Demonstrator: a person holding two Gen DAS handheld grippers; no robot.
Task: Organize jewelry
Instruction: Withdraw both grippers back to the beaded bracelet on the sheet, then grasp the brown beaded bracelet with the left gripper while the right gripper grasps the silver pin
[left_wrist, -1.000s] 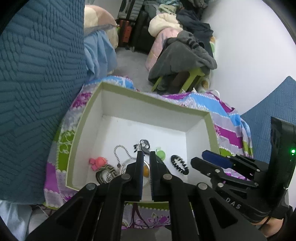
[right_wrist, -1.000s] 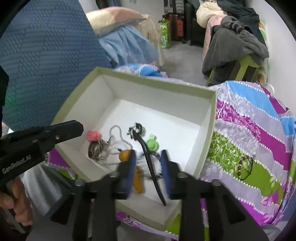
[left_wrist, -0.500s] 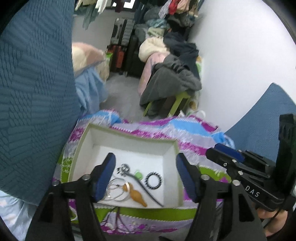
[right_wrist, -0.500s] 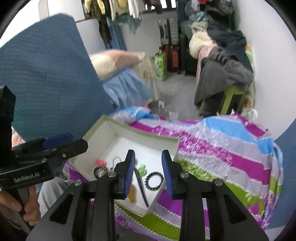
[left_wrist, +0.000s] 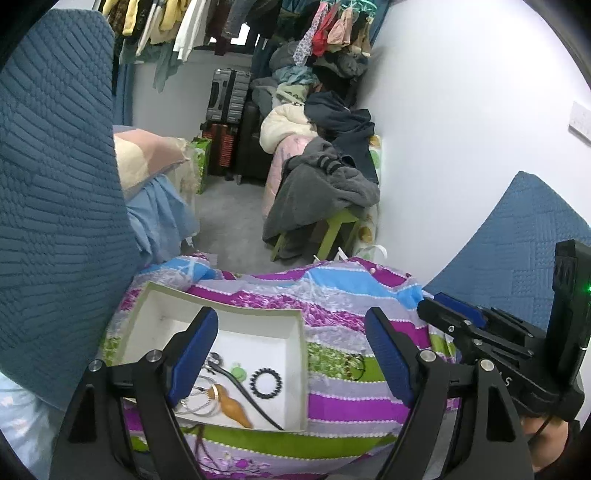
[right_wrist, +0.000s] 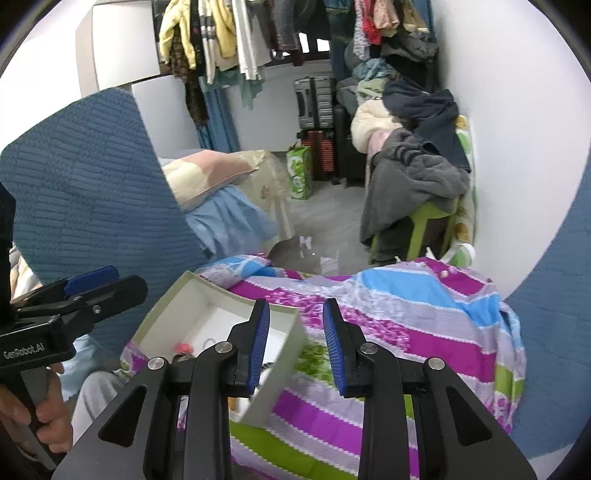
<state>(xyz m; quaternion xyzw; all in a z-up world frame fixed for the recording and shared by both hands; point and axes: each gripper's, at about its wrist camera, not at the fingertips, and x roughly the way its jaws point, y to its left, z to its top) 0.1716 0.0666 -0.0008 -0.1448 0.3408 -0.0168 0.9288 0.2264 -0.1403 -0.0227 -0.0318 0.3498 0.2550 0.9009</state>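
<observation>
On striped cloth, white green-rimmed box holds tangled jewelry.

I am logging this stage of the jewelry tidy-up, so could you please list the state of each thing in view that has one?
left hand-held gripper: open, jaws just opening, nothing between them.
right hand-held gripper: part open, empty.
box: open-topped, no lid, jewelry inside.
black coil hair tie: lying flat in the box.
orange pendant: lying in the box.
beaded bracelet: outside the box, on the striped cloth.
</observation>
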